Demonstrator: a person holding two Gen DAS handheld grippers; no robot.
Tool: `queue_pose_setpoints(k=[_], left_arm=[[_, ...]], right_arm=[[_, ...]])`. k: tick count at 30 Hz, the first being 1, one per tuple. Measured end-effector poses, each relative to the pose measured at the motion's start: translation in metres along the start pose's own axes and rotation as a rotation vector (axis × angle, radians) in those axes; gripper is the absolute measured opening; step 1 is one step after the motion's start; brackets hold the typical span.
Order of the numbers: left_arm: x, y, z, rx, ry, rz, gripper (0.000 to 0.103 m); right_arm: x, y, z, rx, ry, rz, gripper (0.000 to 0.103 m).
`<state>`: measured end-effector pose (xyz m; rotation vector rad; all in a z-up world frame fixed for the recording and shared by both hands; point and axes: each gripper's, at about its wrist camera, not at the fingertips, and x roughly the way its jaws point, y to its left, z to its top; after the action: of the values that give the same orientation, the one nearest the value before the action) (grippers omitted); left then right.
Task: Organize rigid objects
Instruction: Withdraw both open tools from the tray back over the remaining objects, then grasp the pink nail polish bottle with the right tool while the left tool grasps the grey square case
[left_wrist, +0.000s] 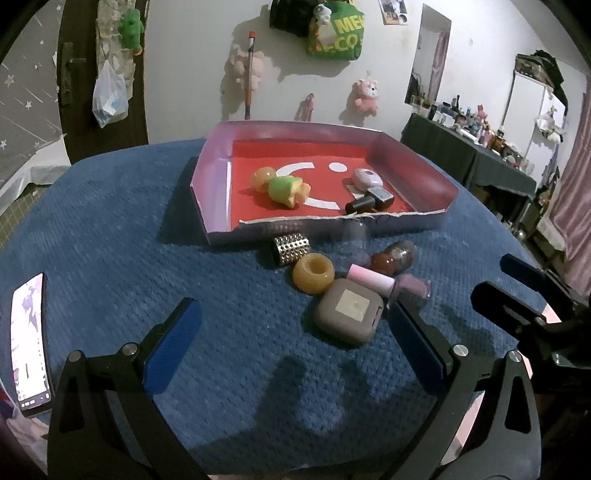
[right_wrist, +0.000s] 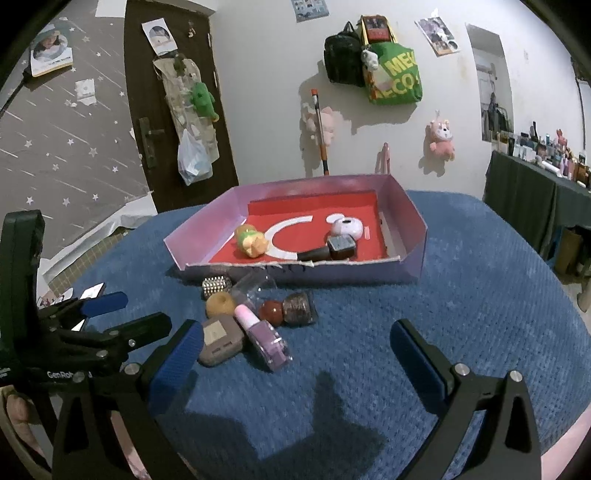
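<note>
A pink box with a red floor sits on the blue cloth; it holds a green-yellow toy, a white oval case and a dark nail polish bottle. In front of it lie a studded cylinder, an amber ring, a grey square case, a pink nail polish bottle, a red-brown bottle and a clear cup. My left gripper is open and empty, just short of the grey case. My right gripper is open and empty.
A phone with a lit screen lies at the left edge of the blue cloth. A dark door and a wall with hanging bags and plush toys stand behind. A cluttered dark table is at the right.
</note>
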<state>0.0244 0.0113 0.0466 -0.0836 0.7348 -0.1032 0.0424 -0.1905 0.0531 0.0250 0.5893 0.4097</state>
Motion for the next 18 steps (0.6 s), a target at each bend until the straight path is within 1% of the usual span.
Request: queue_pose_setpoints(k=[18], left_arm=[[0.01,-0.001,-0.024,0.004,0.073,-0.02,0.103]], right_arm=[[0.018,-0.002,-0.019,0.015,0.087,0.004,0.103]])
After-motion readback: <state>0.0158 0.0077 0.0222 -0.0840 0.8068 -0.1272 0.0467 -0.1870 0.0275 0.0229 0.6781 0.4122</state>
